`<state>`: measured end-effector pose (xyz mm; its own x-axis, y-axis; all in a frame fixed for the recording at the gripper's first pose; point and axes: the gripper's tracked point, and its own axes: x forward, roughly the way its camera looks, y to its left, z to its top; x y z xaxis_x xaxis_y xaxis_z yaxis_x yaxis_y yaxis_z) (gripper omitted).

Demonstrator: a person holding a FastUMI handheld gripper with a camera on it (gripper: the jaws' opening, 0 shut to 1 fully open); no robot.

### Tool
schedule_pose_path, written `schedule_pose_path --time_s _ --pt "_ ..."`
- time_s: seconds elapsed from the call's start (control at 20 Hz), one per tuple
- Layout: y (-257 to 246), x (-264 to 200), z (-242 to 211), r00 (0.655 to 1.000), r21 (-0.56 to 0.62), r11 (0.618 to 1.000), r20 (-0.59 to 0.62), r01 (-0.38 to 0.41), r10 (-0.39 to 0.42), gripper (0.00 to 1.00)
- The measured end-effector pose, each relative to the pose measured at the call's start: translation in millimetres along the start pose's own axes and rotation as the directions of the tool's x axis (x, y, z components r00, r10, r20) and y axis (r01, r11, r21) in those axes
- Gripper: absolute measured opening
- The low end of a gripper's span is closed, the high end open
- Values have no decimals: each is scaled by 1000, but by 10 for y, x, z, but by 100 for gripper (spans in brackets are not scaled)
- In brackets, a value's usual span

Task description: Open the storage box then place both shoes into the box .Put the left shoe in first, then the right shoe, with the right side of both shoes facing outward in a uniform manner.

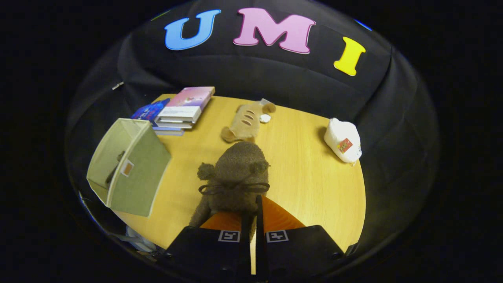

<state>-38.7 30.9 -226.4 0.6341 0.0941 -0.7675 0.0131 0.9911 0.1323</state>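
A stack of books (178, 112) lies at the far left of the wooden table (306, 181), and a white pouch (343, 140) sits well off to the right. The green storage box (129, 167) stands left of the fingers, open. The gripper (253, 214) is closed to a narrow gap, pinching the rim of the dark fuzzy slipper (234, 177), lifted above the table. The tan slipper (245, 122) lies just beyond.

My gripper (254, 220), bottom centre of frame: two wide black housing blocks side by side, thin seam between. Each block carries small square black-and-white fiducial tag on top near seam. Fingers (275, 216) taper forward into wedges with fine ribbed surface. Small screws at outer lower corners.
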Motion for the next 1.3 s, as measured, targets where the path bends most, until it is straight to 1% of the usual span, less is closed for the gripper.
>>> schedule_pose_path --time_s 0.1,0.25,0.45,0.6,0.65,0.85,0.95,1.15,1.2,1.25,1.3 --pt "254 -126 318 999 8 999 26 -41 41 9" --pt "765 -262 615 992 36 992 37 -122 121 9" --pt "1531 -336 901 972 49 971 35 -234 233 9" --pt "2054 -319 985 959 31 958 18 -284 283 9" --pt "2206 -295 979 957 23 957 2 -290 290 9" --pt "2599 -145 916 967 -51 966 -48 -254 252 9" --pt "2800 -106 806 967 -58 967 -81 -248 243 9" --pt "2884 57 637 974 -67 979 -130 -193 184 9" --pt "2961 67 573 969 -57 976 -147 -210 200 12" --pt "3060 48 523 959 -35 970 -163 -241 233 15" --pt "3072 37 509 956 -34 967 -166 -251 242 31"
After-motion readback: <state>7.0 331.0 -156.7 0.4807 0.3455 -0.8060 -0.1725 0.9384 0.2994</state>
